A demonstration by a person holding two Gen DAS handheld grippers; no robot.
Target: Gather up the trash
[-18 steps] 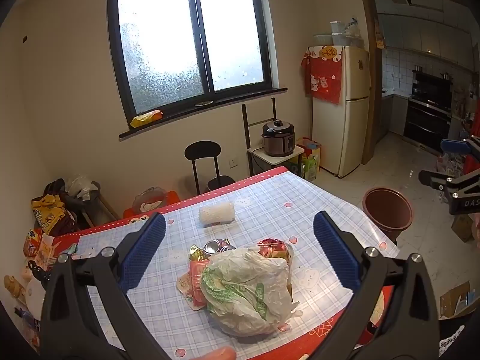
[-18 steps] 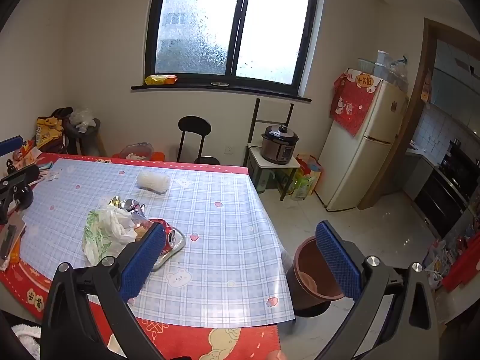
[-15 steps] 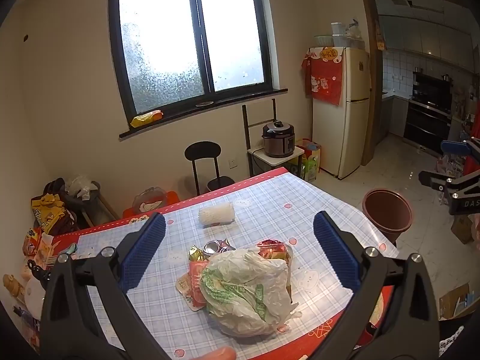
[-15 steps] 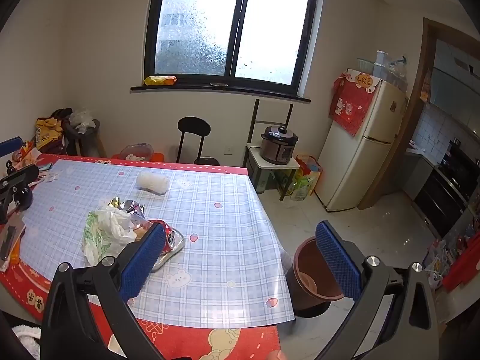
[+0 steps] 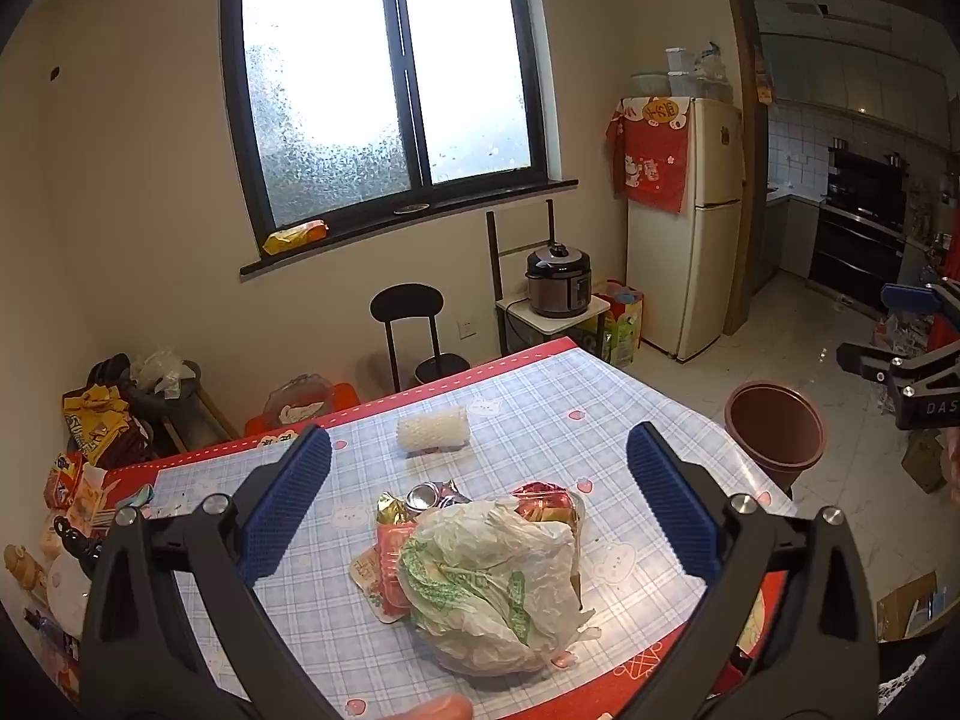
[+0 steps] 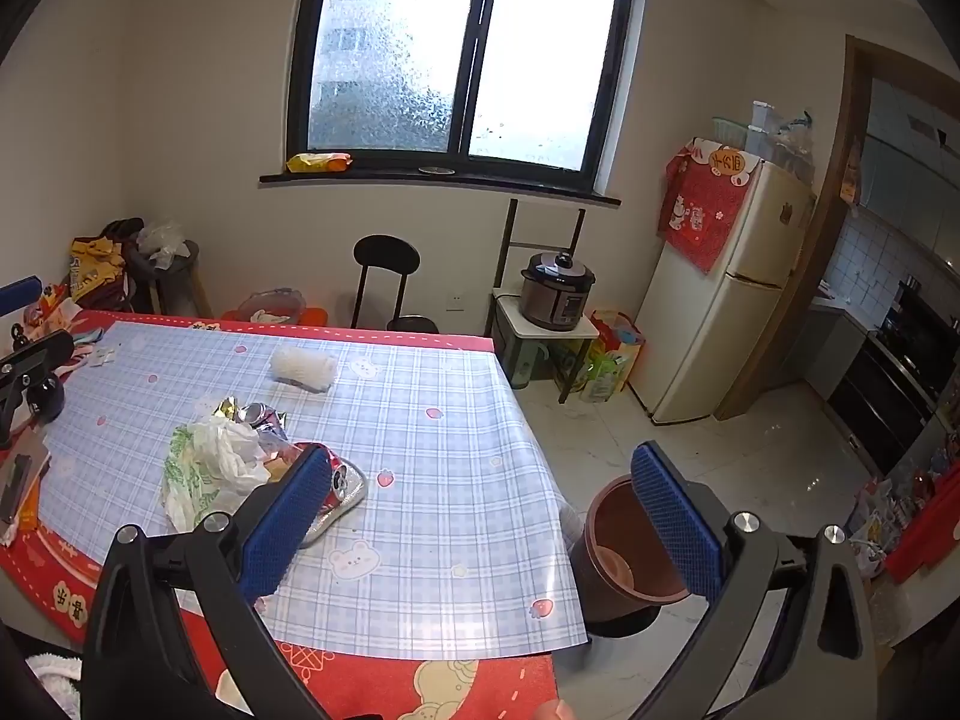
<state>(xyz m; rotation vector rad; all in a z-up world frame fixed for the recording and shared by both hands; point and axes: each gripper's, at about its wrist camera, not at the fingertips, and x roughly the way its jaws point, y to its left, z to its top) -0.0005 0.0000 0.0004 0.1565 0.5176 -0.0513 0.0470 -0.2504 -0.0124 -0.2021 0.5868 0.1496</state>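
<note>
A pile of trash lies on the checked tablecloth [image 5: 540, 420]: a crumpled white and green plastic bag [image 5: 498, 582] over red wrappers [image 5: 390, 564] and a crushed can [image 5: 423, 495]. A white foam roll [image 5: 433, 429] lies farther back. My left gripper [image 5: 477, 510] hovers open above the pile, touching nothing. In the right wrist view the same plastic bag [image 6: 210, 468] sits left of my right gripper [image 6: 480, 516], which is open and empty over the table's near right corner. A brown bin [image 6: 630, 558] stands on the floor beside that corner; the brown bin [image 5: 774, 426] also shows in the left wrist view.
A black chair [image 6: 384, 282] stands behind the table under the window. A cooker [image 6: 558, 297] rests on a small stand, with a fridge [image 6: 726, 294] to its right. Bags and clutter [image 5: 102, 420] crowd the left end. The table's red border [image 6: 372, 678] runs along the near edge.
</note>
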